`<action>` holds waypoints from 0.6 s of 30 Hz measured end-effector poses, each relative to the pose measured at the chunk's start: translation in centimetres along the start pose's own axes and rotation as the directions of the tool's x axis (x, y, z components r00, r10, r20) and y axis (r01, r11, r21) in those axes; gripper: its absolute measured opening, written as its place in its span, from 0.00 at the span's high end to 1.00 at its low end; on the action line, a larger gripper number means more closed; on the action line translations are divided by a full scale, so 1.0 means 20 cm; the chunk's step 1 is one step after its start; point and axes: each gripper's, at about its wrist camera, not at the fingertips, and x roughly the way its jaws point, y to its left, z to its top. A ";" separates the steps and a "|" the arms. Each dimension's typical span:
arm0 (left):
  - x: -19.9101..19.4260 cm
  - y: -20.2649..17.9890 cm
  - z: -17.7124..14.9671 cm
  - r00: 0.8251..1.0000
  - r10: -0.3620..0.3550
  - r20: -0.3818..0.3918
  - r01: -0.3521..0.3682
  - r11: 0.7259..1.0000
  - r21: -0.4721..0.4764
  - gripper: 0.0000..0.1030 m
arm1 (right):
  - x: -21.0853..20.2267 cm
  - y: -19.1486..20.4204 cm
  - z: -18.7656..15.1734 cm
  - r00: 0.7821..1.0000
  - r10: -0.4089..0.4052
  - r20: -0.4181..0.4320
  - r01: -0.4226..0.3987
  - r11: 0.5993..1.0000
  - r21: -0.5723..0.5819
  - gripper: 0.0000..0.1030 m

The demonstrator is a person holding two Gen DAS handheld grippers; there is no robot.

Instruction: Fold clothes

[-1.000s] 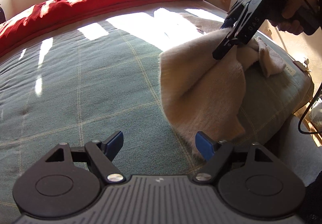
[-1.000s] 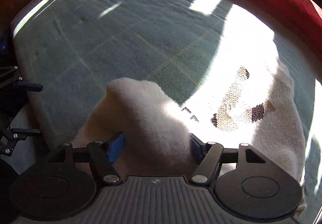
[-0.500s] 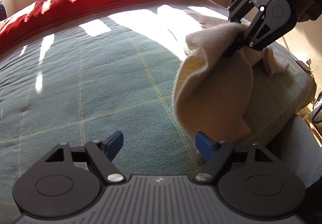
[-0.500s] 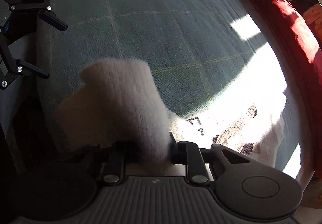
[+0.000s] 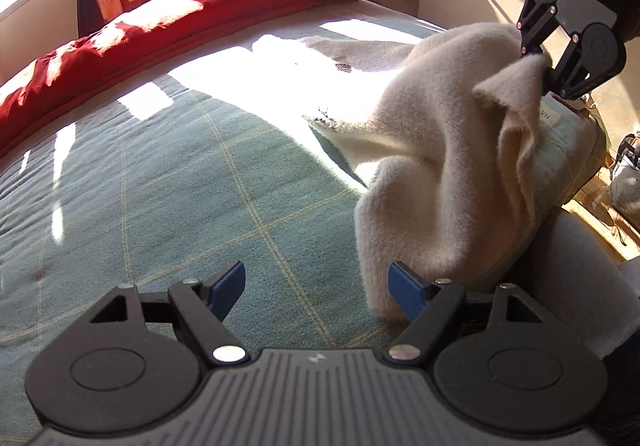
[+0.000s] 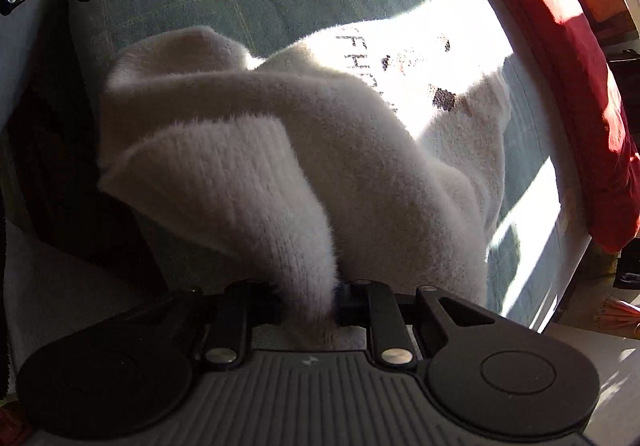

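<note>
Right gripper (image 6: pixel 310 298) pinches the fuzzy cream sweater (image 6: pixel 280 149), bunched and lifted.

"CFH" – partial, on sweater (image 6: pixel 360 57)

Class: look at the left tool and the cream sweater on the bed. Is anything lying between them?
Nothing visible. The left tool is open over bare green bedspread, and the sweater, pinched by the right tool, hangs just beside its right finger.

Open green bedspread (image 5: pixel 168 181) leftward; bunched cream sweater (image 5: pixel 440 173) blocking the right.
</note>
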 end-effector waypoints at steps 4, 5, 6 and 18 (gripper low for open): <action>0.00 -0.07 0.03 1.000 -0.005 -0.001 0.005 0.999 0.037 0.23 | 0.09 -0.05 -0.24 0.997 -0.029 -0.078 0.035 0.996 0.077 0.79; 0.00 -0.09 0.04 1.000 -0.007 -0.001 0.007 0.999 0.046 0.23 | 0.12 -0.06 -0.29 0.995 -0.034 -0.096 0.043 0.994 0.096 0.79; 0.01 -0.11 0.05 1.000 -0.010 -0.002 0.010 0.998 0.056 0.23 | 0.15 -0.07 -0.34 0.993 -0.035 -0.111 0.048 0.992 0.119 0.79; 0.06 -0.19 0.11 0.999 -0.017 -0.033 0.020 0.994 0.105 0.23 | 0.40 -0.06 -0.60 0.990 0.025 -0.138 0.015 0.959 0.285 0.78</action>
